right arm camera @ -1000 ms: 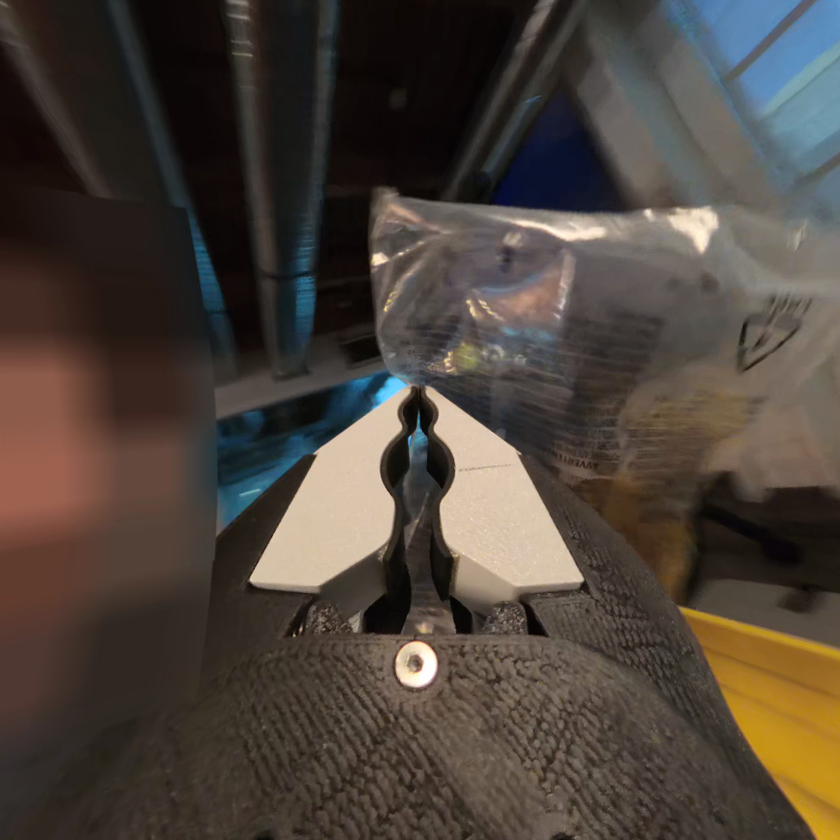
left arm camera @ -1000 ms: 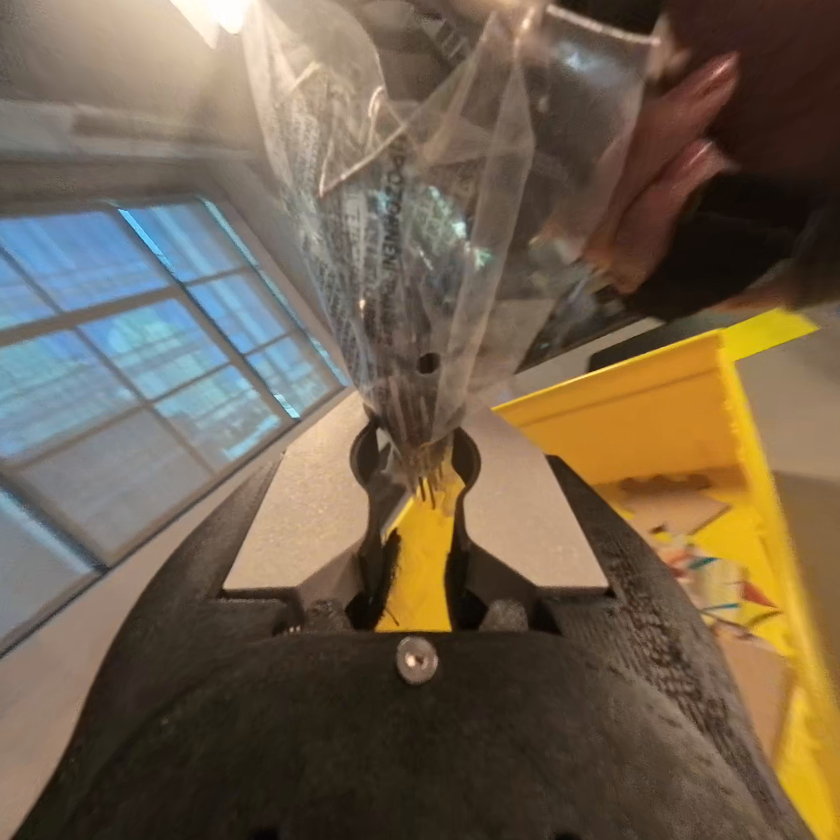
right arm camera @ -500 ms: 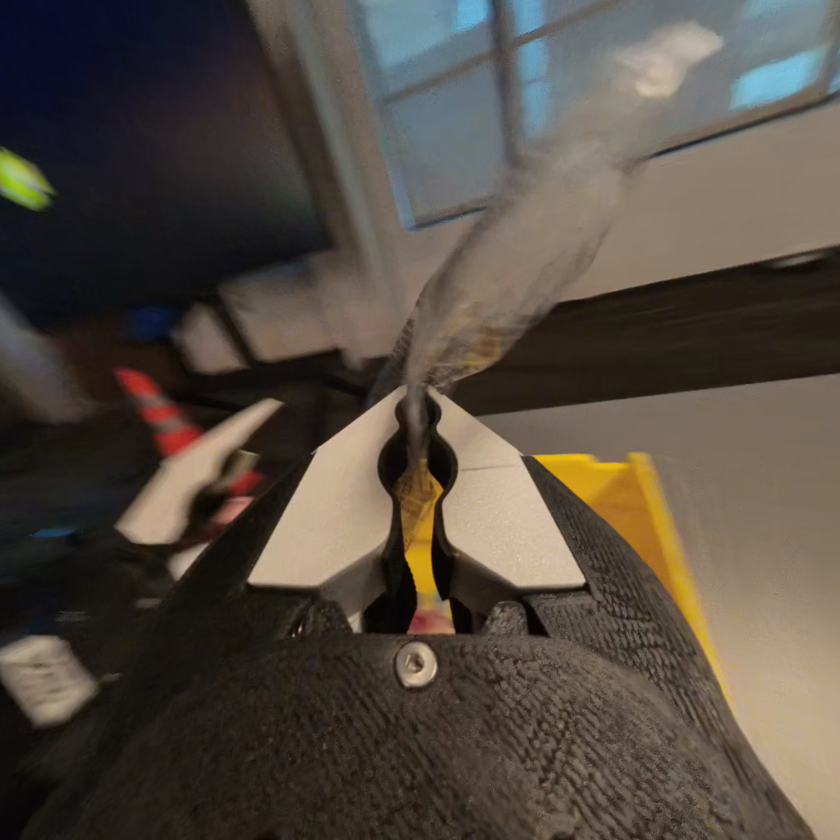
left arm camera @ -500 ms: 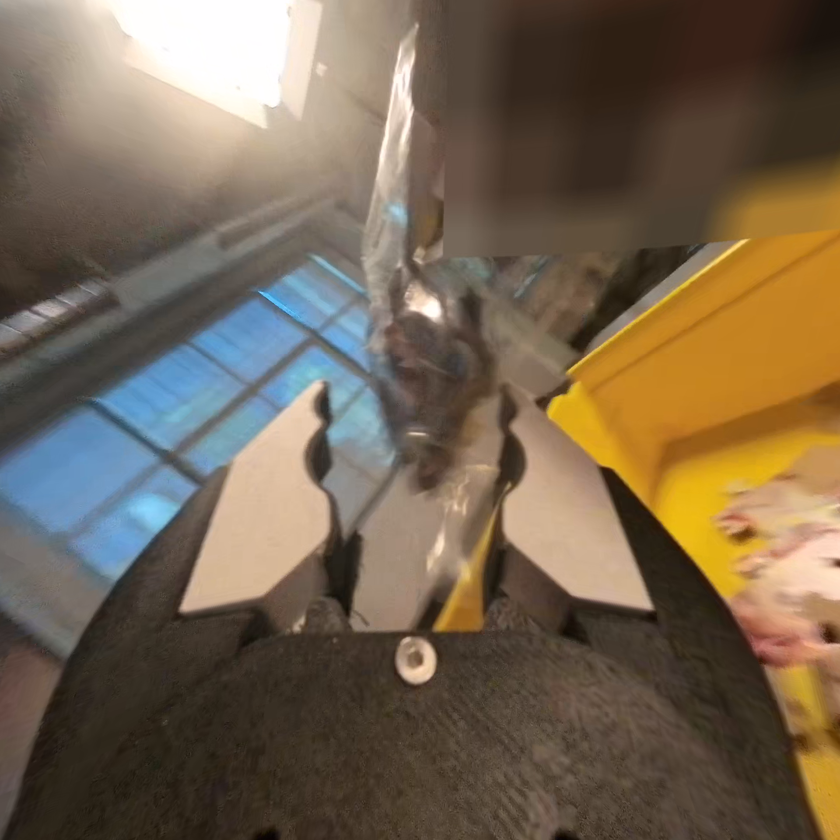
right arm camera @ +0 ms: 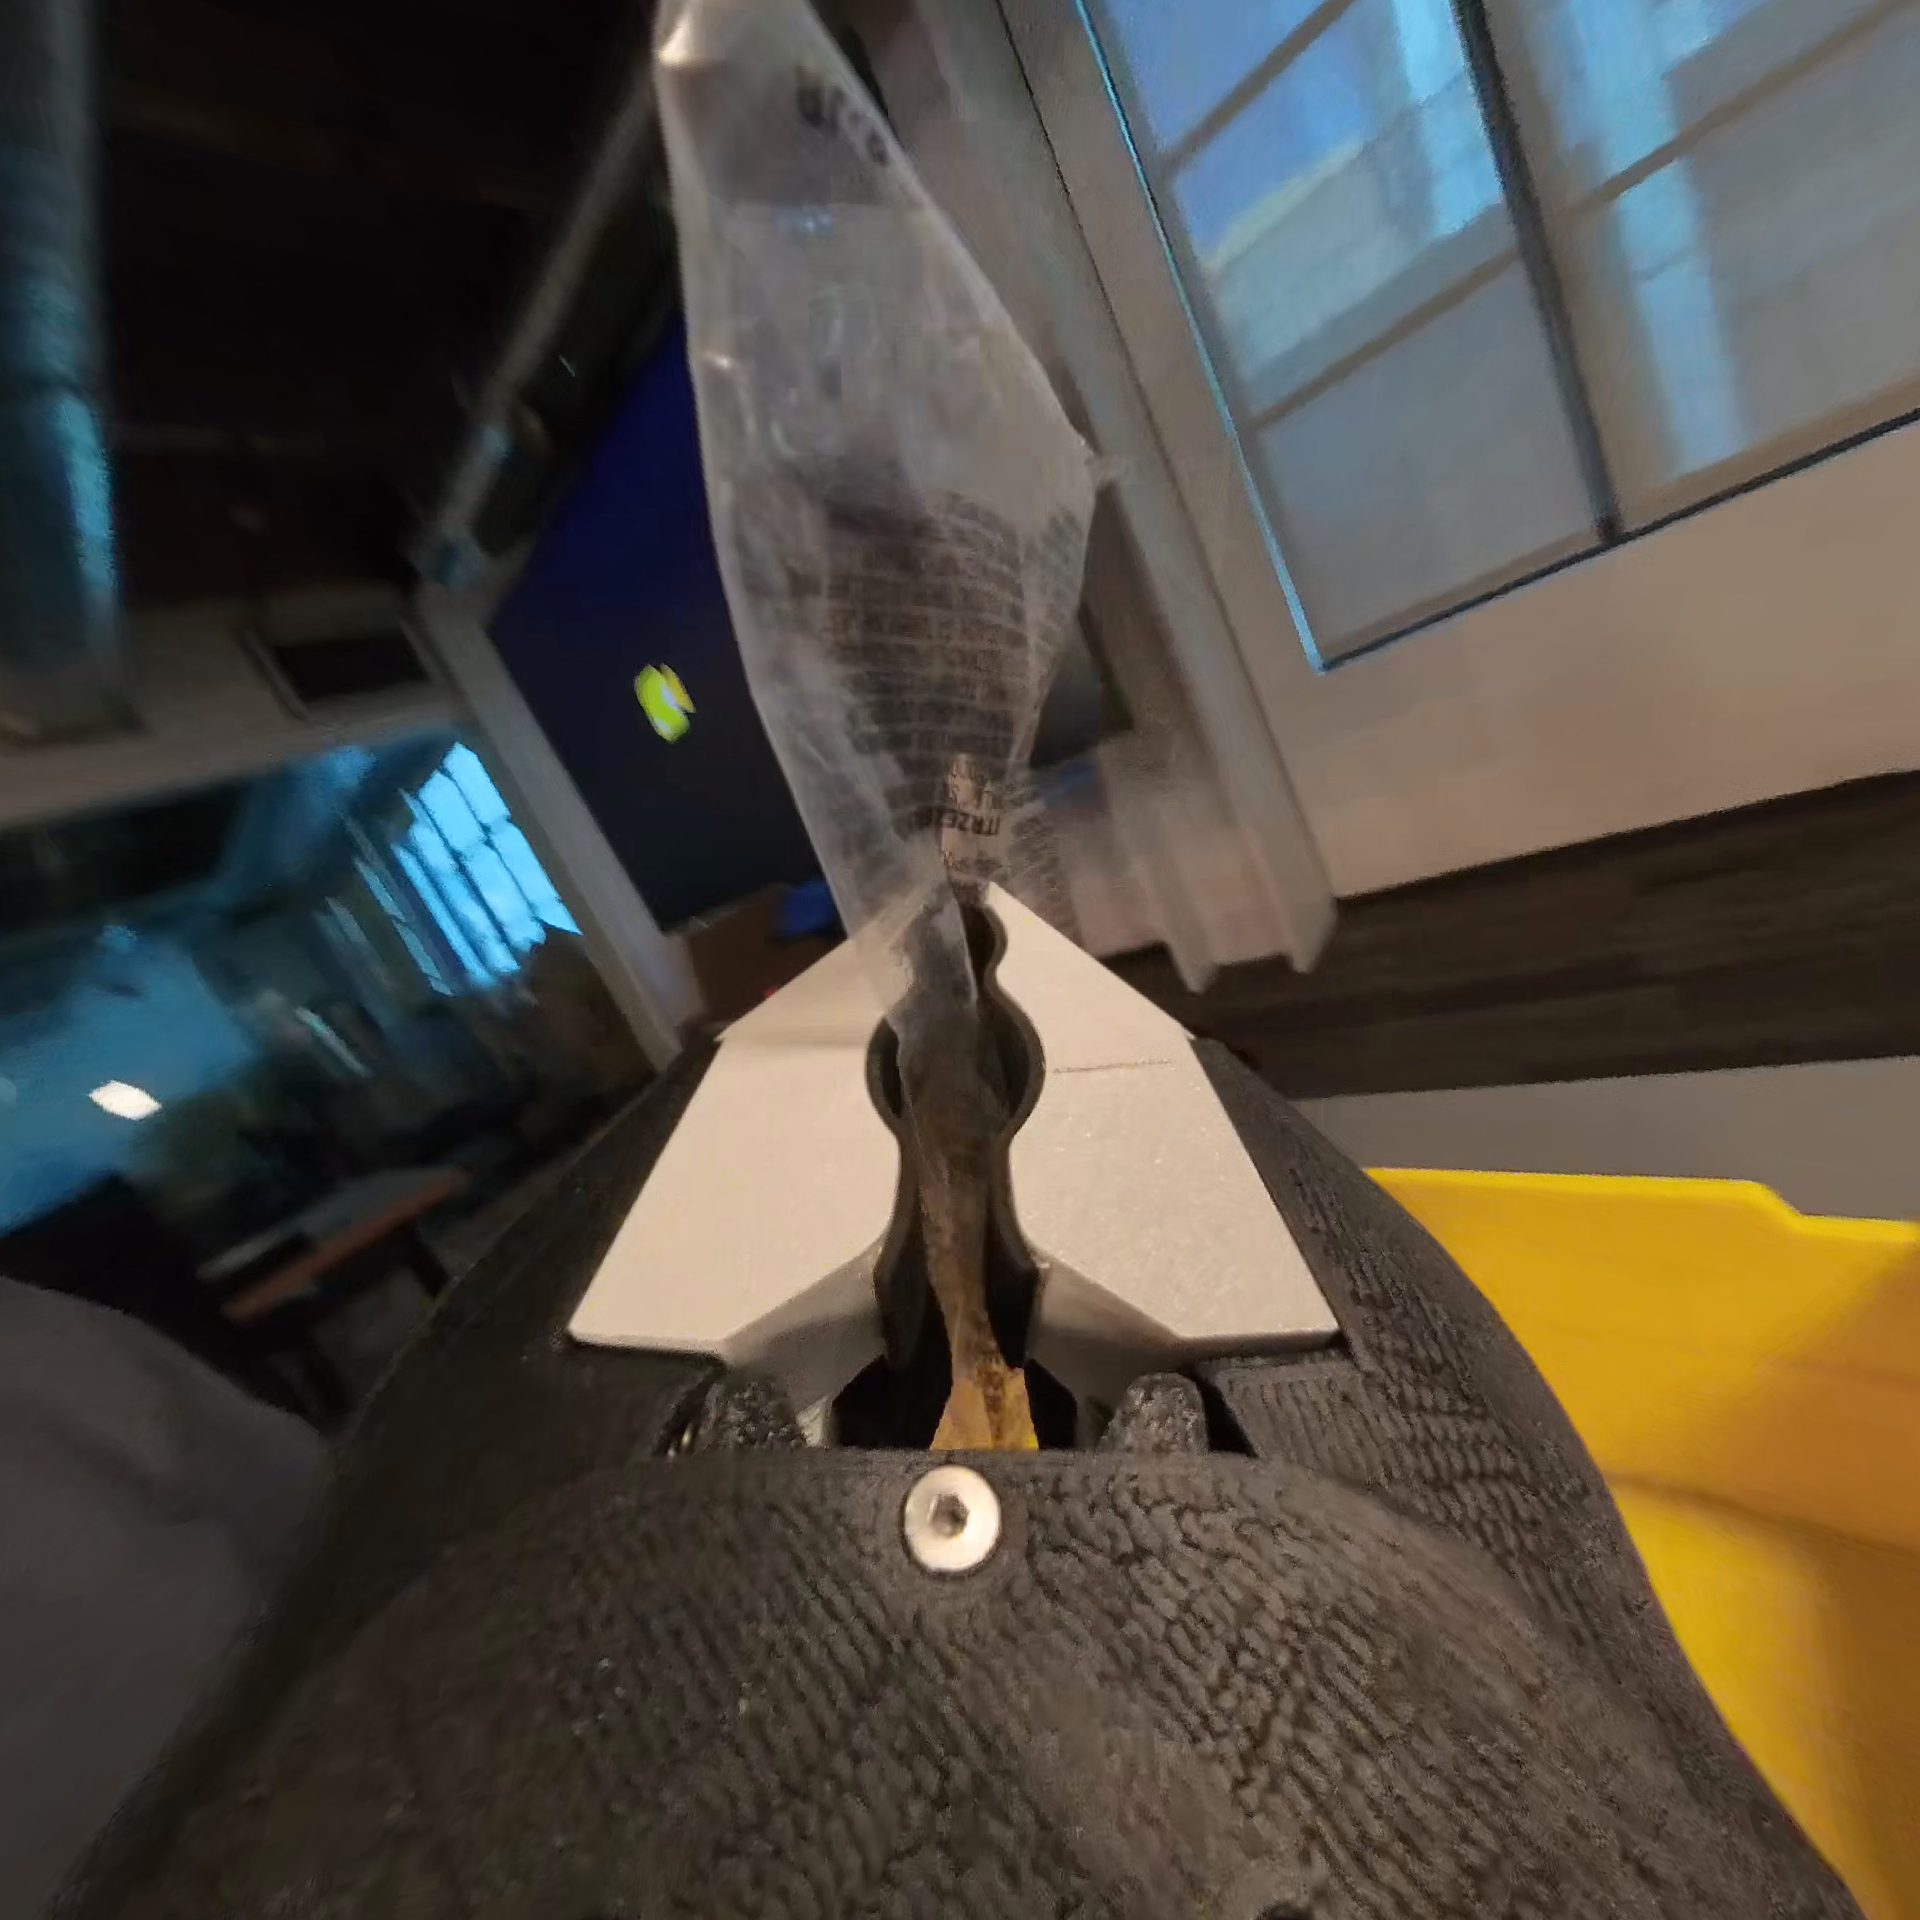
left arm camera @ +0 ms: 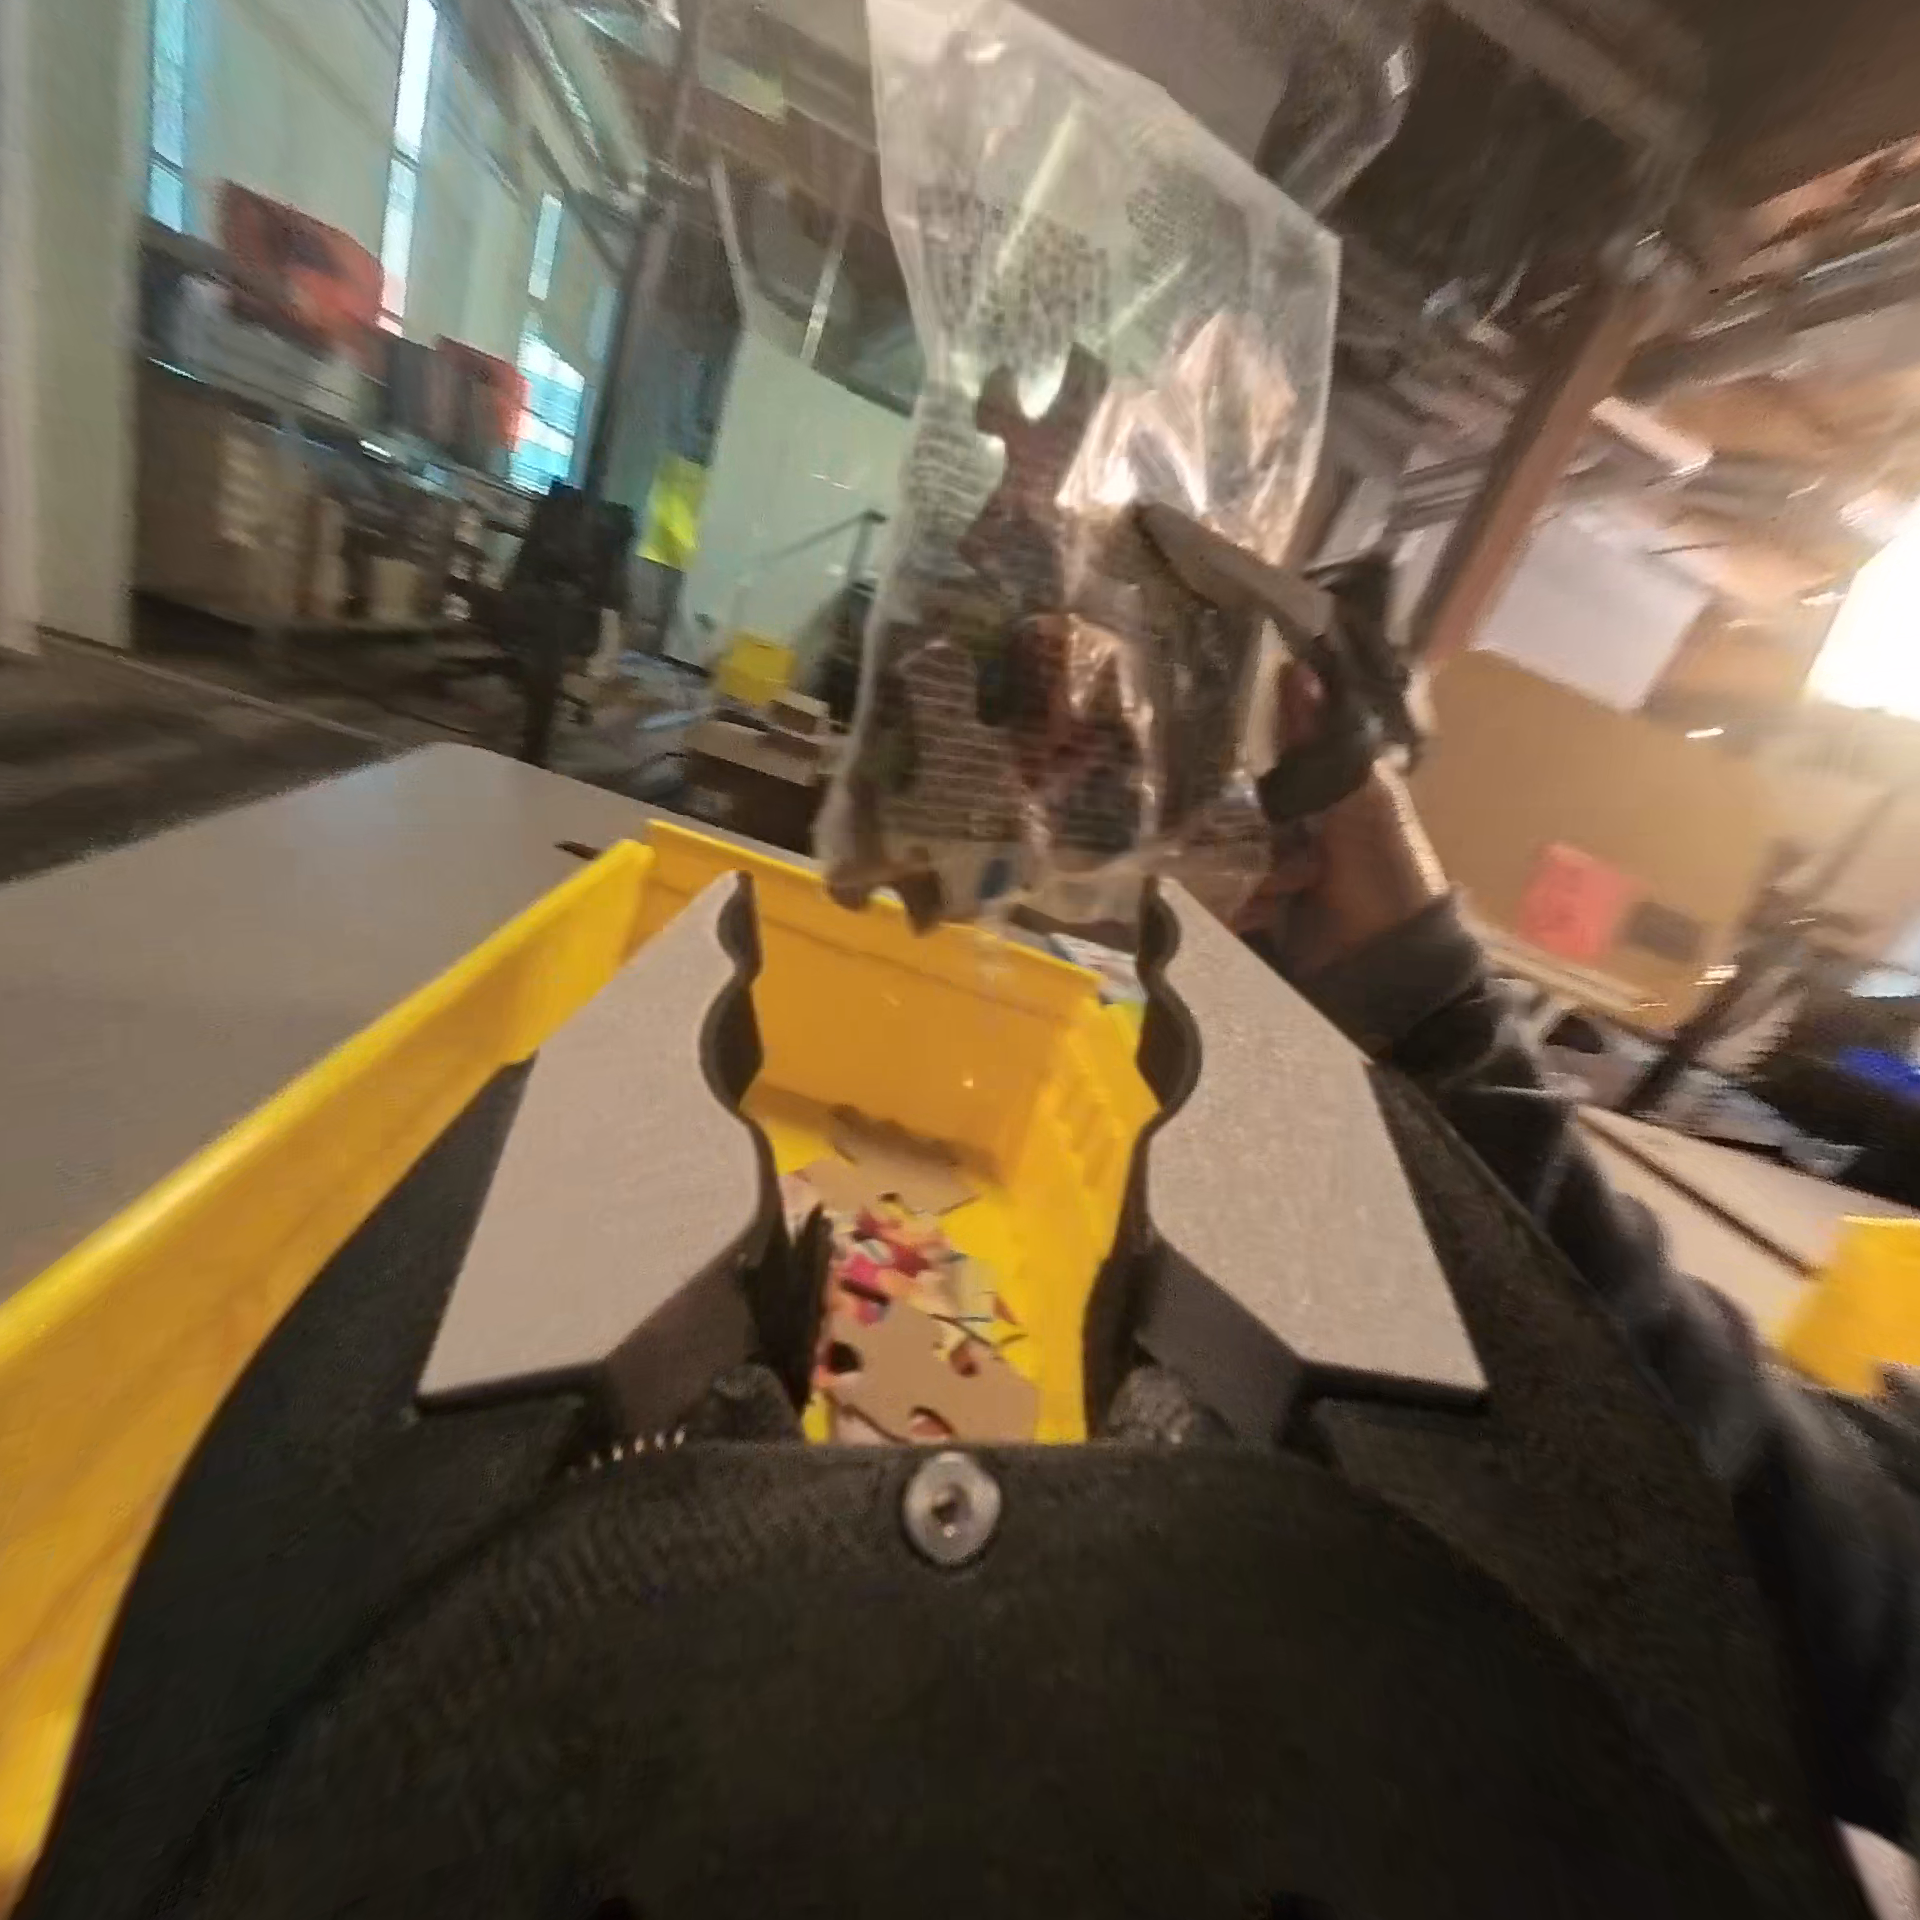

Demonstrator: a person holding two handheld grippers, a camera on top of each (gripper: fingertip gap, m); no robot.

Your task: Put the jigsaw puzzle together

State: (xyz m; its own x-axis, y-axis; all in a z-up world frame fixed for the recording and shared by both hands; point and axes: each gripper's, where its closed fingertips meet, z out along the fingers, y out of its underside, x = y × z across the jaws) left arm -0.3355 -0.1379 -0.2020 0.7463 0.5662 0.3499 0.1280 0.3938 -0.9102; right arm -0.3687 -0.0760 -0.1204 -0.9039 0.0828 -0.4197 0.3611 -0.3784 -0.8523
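My left gripper (left arm camera: 943, 904) is open and holds nothing; it hovers over a yellow bin (left arm camera: 312, 1091) with loose puzzle pieces (left arm camera: 914, 1278) on its floor. A clear printed plastic bag (left arm camera: 1091, 416) hangs just beyond its fingertips without touching the pads. Brown pieces (left arm camera: 883, 883) sit at the bag's lower end above the bin. My right gripper (right arm camera: 971, 914) is shut on that bag (right arm camera: 883, 520), which stretches away from its tips. The right gripper also shows in the left wrist view (left arm camera: 1299, 644), with a person's hand (left arm camera: 1351, 862) on it.
The grey table (left arm camera: 260, 914) lies left of the bin. The bin's yellow wall (right arm camera: 1662, 1351) is at the lower right of the right wrist view, with windows (right arm camera: 1455, 312) behind. A second yellow container (left arm camera: 1860, 1299) stands at the right. Shelves and cardboard boxes fill the background. The gap from one gripper's tips to the other's is roughly 11 cm.
My left gripper opened and let go of the bag's end it was pinching. The bag now hangs from the right gripper alone. Both views have swung, and the left now points lower over the bin.
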